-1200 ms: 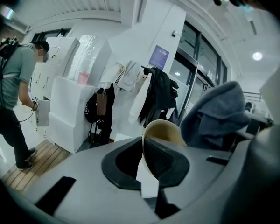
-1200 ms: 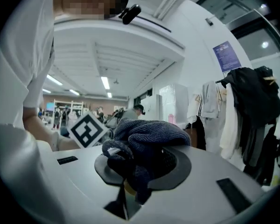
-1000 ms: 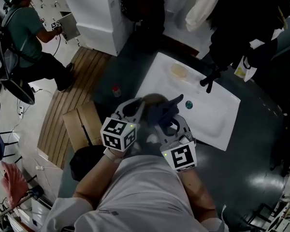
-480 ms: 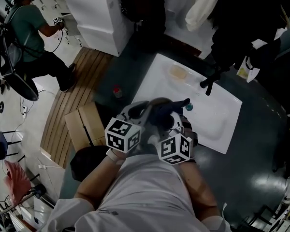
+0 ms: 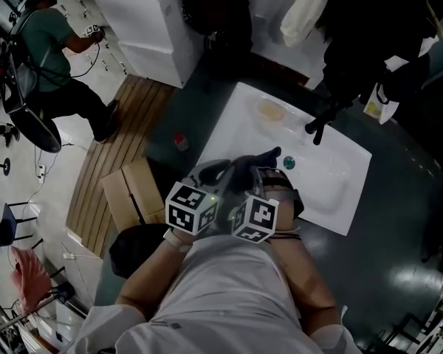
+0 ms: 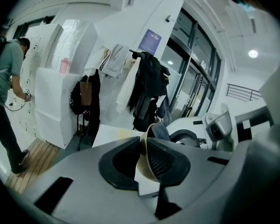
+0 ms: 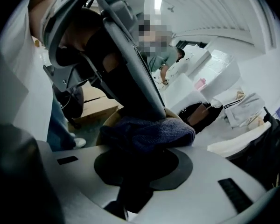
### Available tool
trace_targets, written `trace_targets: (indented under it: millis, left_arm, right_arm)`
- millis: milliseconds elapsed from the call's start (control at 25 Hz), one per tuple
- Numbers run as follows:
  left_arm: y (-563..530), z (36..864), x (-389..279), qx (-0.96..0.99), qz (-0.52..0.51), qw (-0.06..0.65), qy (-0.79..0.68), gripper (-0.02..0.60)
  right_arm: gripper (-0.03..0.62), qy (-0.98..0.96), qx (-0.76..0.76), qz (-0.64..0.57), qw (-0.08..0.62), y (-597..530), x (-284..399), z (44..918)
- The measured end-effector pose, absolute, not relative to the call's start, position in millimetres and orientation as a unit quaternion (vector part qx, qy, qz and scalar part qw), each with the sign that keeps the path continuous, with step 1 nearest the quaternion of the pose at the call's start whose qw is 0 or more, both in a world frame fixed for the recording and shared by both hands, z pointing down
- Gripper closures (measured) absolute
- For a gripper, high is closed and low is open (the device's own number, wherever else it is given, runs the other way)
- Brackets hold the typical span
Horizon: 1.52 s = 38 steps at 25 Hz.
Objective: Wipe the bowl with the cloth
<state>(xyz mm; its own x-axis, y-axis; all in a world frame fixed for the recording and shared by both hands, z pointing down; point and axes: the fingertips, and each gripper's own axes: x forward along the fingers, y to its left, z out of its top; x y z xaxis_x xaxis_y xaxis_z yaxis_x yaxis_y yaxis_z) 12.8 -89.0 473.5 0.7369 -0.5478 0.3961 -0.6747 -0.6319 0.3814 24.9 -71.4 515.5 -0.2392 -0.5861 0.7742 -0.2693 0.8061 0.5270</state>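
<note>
Over the near edge of the white sink (image 5: 332,169), at about 8 o'clock from its drain (image 5: 289,161), the two grippers are held close together, marker cubes side by side.

Left gripper (image 6: 143,146): fingers closed down to a narrow slot and clamped on the wall of the tan bowl (image 6: 143,163), one ribbed pad on each face. The bowl is held on edge, clear of the sink, its rim pointing to 12 o'clock in the left gripper view.

Right gripper (image 7: 141,149): fingers drawn together on the dark blue cloth (image 7: 149,130). A bunched wad of cloth projects past the fingertips at 12 o'clock and presses against the bowl beside the left gripper's finger. In the left gripper view the cloth shows just past the rim at 1 o'clock.
</note>
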Motion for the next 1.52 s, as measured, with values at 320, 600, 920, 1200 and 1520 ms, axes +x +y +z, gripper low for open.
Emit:
trace_targets:
  millis: [320, 600, 920, 1200, 1520]
  left_arm:
    - [-83, 470, 18, 0.9, 0.13, 0.222, -0.353, 0.54]
    - [-84, 460, 22, 0.905, 0.124, 0.184, -0.364, 0.534]
    - [-81, 454, 27, 0.91, 0.137, 0.15, -0.361, 0.534]
    - [-69, 459, 34, 0.912, 0.176, 0.104, -0.355, 0.535]
    - [-72, 466, 35, 0.911, 0.184, 0.111, -0.353, 0.535]
  right_arm:
    - [0.517, -0.815, 0.323, -0.04, 0.48, -80, 24, 511]
    - [0.517, -0.85, 0.412, 0.15, 0.293, -91, 32, 502]
    - [0.517, -0.809, 0.477, 0.321, 0.122, -95, 48, 503]
    - [0.517, -0.683, 0.502, 0.522, -0.098, -91, 69, 512]
    - [0.517, -0.643, 0.511, 0.549, -0.152, -94, 80, 517]
